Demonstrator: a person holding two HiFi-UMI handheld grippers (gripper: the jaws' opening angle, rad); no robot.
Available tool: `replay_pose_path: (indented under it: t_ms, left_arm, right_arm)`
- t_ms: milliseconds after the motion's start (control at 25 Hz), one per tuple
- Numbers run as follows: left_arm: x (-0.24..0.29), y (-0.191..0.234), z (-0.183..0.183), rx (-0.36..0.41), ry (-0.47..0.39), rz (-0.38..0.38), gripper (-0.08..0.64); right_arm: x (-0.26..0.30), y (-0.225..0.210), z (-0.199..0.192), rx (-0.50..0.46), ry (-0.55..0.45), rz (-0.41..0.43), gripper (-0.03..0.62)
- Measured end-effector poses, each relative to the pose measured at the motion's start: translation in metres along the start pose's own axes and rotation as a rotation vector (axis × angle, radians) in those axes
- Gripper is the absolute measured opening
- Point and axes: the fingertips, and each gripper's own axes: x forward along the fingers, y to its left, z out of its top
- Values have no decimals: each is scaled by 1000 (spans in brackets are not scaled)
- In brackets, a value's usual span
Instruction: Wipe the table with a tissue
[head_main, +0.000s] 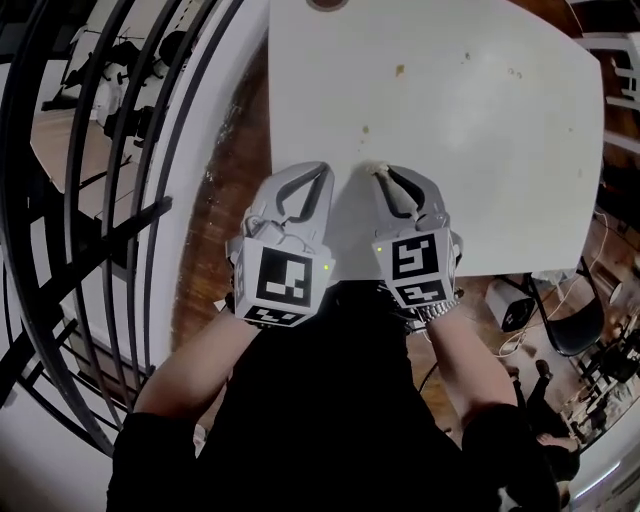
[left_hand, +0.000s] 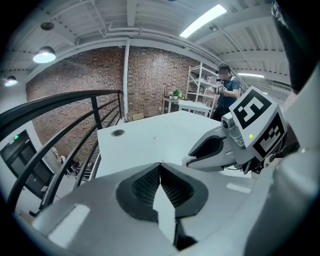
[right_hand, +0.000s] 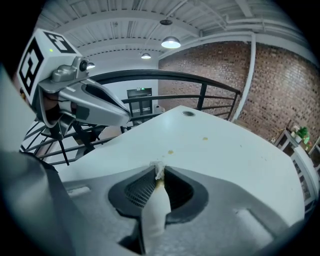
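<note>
At the six-o'clock edge of the surface (head_main: 500, 150), the right gripper (head_main: 384, 174) clenches a tissue (right_hand: 158, 169), seemingly for the stains (head_main: 399, 70) at twelve o'clock, while the left gripper (head_main: 322, 172) is clamped empty.

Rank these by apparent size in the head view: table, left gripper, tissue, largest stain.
1. table
2. left gripper
3. tissue and largest stain: both tiny, too close to rank.
</note>
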Motion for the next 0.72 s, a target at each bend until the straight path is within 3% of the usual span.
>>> replay_pose_path:
  t_ms: [400, 720]
  left_arm:
    - [-2, 28, -2, 19, -27, -71, 18]
    - [-5, 31, -2, 30, -42, -81, 18]
  right_arm:
    - [23, 7, 20, 26, 39, -67, 44]
    - [26, 8, 22, 18, 50, -83, 44]
